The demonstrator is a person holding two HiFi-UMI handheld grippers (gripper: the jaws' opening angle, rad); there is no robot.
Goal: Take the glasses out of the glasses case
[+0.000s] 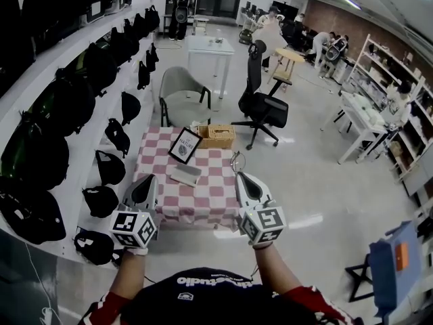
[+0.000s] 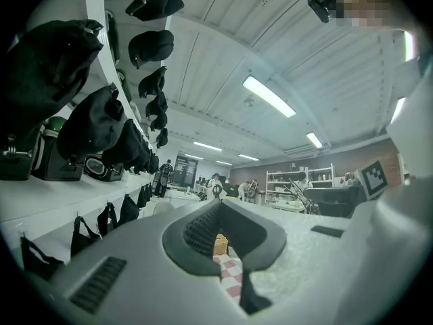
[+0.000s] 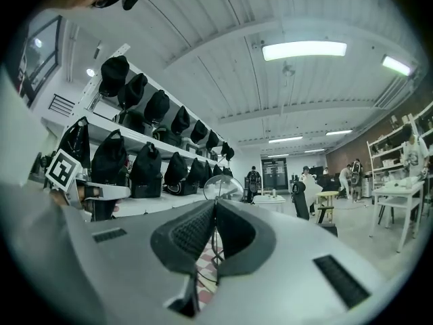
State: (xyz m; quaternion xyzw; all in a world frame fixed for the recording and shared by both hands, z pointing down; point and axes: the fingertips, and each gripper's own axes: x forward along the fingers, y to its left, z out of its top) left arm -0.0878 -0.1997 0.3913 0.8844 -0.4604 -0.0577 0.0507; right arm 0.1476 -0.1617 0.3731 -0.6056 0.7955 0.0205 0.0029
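My right tongs (image 3: 214, 203) are closed on the glasses (image 3: 224, 183), just right of the glasses case (image 1: 185, 175). One lens stands up above the tips and a thin wire runs down between them; the frame's long axis I cannot make out. The case lies crosswise on the checkered surface (image 1: 213, 205). My left tongs (image 2: 218, 203) are pressed together, empty.

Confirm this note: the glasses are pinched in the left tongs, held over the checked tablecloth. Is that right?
One detail is wrong. The right tongs pinch the glasses, as the right gripper view shows. The left tongs are shut on nothing. They are held over the checked tablecloth.
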